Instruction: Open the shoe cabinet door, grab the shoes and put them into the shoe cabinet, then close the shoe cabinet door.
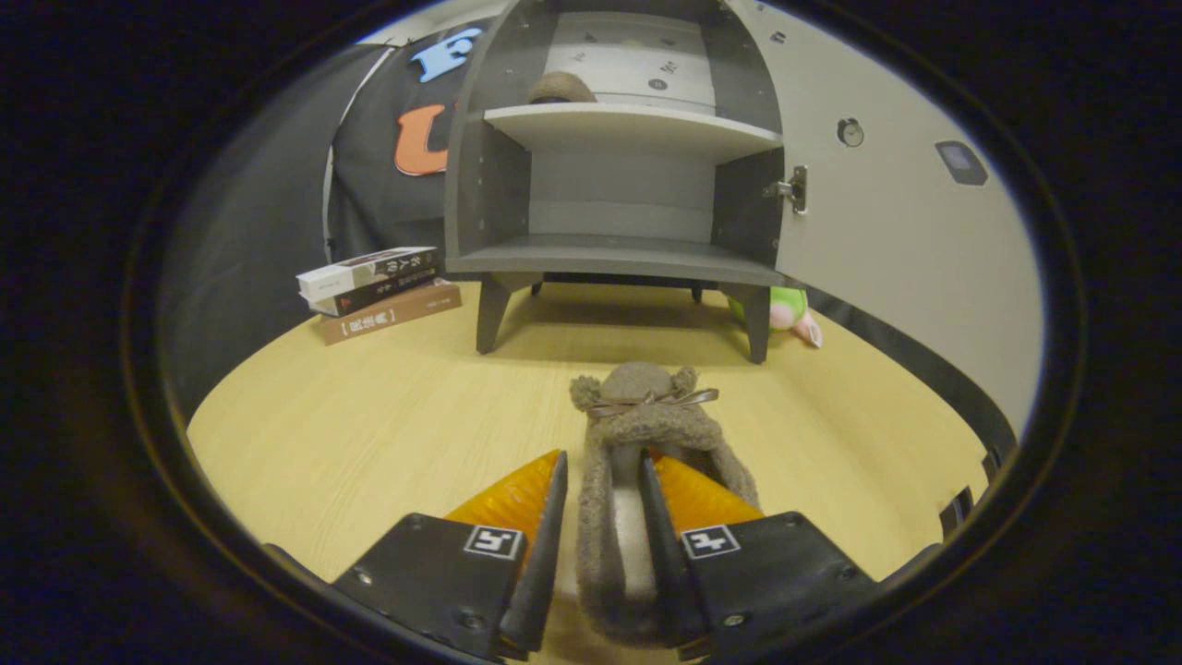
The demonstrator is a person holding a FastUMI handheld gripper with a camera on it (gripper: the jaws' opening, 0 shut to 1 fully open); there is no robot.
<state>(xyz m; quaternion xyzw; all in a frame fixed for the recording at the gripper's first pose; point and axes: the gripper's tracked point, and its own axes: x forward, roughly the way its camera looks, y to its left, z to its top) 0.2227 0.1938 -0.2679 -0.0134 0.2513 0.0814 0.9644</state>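
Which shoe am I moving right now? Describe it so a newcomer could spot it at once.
Start at the grey shoe cabinet, its door open, on the wooden table. On the table in front of it lies a fuzzy brown slipper, its side wall between the gripper fingers. Unlike the one on the upper shelf, it shows a thin ribbon bow across its toe.

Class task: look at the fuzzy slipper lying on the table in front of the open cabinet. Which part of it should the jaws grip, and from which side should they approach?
Grip one side wall of the slipper at its heel opening, coming from behind the heel. The toe with the bow points toward the cabinet, and the thin rim fits between the jaws. The gripper already stands so, one finger inside the opening, one outside.
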